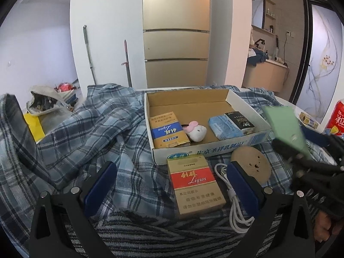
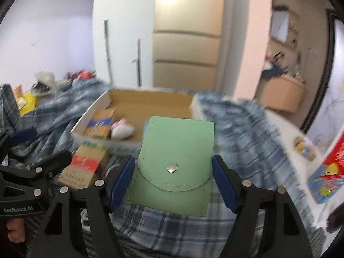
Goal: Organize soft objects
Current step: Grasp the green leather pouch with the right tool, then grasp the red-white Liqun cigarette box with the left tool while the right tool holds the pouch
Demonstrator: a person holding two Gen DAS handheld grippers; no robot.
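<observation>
My right gripper (image 2: 173,178) is shut on a mint-green snap pouch (image 2: 174,161) and holds it above the plaid cloth, right of the cardboard box; the pouch also shows in the left wrist view (image 1: 286,129). The cardboard box (image 1: 215,149) holds a yellow-blue carton (image 1: 166,131), a small pink-white plush (image 1: 196,131), a blue tissue pack (image 1: 224,126) and a black pack (image 1: 239,119). My left gripper (image 1: 172,182) is open and empty, its fingers on either side of a red-gold Liqun carton (image 1: 194,185) lying in front of the box.
A white cable (image 1: 232,200) and a round cork coaster (image 1: 251,164) lie right of the Liqun carton. Plaid cloth (image 1: 86,133) covers the surface. A red package (image 1: 336,118) stands at far right. A grey bag (image 1: 43,103) sits at left.
</observation>
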